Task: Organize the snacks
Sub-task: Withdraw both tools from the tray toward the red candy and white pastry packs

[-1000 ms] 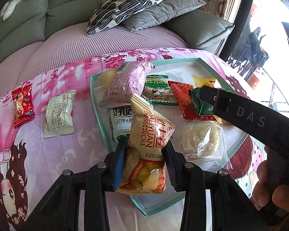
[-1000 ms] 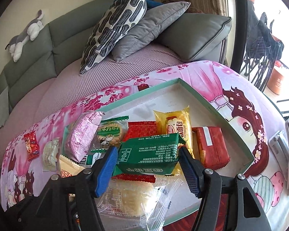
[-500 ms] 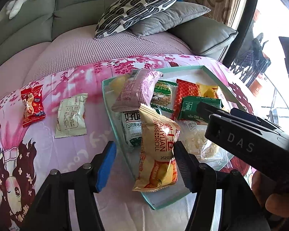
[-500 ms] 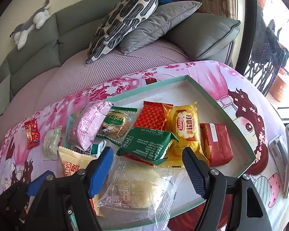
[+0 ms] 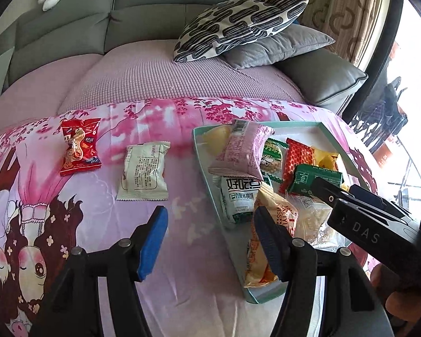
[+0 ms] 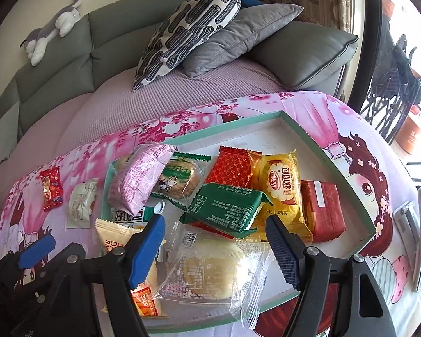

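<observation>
Right wrist: crinkly clear-wrapped bun (image 6: 210, 266) (rounded) in shallow tray (image 6: 348, 165).

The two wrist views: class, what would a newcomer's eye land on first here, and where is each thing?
First, the shallow green-rimmed tray on the pink cartoon-print cloth, heaped with bright snack packets; a green packet lies on top at its middle. Next, two packets lie apart on the cloth left of the tray: a red one and a white one. Behind, a black-and-white patterned cushion leans on the grey sofa.
</observation>
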Available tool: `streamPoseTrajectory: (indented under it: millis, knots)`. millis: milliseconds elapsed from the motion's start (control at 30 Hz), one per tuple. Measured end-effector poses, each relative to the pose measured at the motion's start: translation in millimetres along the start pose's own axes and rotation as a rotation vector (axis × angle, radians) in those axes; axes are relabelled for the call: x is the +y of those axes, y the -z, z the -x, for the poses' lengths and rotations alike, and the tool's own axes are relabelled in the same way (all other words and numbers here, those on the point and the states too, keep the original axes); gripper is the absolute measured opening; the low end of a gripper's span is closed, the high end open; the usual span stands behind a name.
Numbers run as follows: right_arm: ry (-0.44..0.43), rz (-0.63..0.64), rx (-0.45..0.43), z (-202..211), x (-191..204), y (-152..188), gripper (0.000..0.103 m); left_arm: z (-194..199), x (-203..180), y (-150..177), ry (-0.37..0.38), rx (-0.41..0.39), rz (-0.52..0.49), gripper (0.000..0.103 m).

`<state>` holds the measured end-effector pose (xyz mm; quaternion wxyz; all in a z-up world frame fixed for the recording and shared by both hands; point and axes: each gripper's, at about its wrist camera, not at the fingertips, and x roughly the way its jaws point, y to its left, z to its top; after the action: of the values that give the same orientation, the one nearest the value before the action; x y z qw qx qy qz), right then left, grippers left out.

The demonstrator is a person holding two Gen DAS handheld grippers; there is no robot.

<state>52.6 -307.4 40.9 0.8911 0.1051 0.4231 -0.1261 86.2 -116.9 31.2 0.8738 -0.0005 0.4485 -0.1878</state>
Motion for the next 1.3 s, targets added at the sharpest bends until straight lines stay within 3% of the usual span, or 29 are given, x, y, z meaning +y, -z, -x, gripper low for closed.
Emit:
streamPoseTrajectory:
  millis: [200,233,300,333,733,1133,1300]
  knots:
    - [-0.012,0.016,0.006,-0.1,4.7,0.5,0.079,-7.4,16.6,0.3,-0.055,0.022,0.053,0.067]
    - [-0.015,0.021,0.007,-0.2,6.3,0.7,0.082,-8.2,19.2,0.3,-0.071,0.023,0.057,0.068]
    - [-0.02,0.032,0.003,0.3,10.0,1.0,0.099,-9.6,25.7,0.8,-0.096,0.023,0.073,0.072]
    - [-0.026,0.036,-0.002,1.2,11.5,0.9,0.1,-10.2,29.1,0.9,-0.105,0.023,0.084,0.079]
    - [-0.066,0.086,-0.032,5.8,31.8,2.8,0.103,-6.9,73.7,1.1,-0.221,-0.042,0.186,0.102]
    - [-0.085,0.168,-0.042,5.6,70.2,-1.5,0.103,9.7,122.9,-11.5,-0.259,-0.156,0.276,0.102]
    - [-0.095,0.204,-0.059,7.1,90.8,-5.4,0.103,12.1,142.5,-14.2,-0.258,-0.156,0.314,0.102]
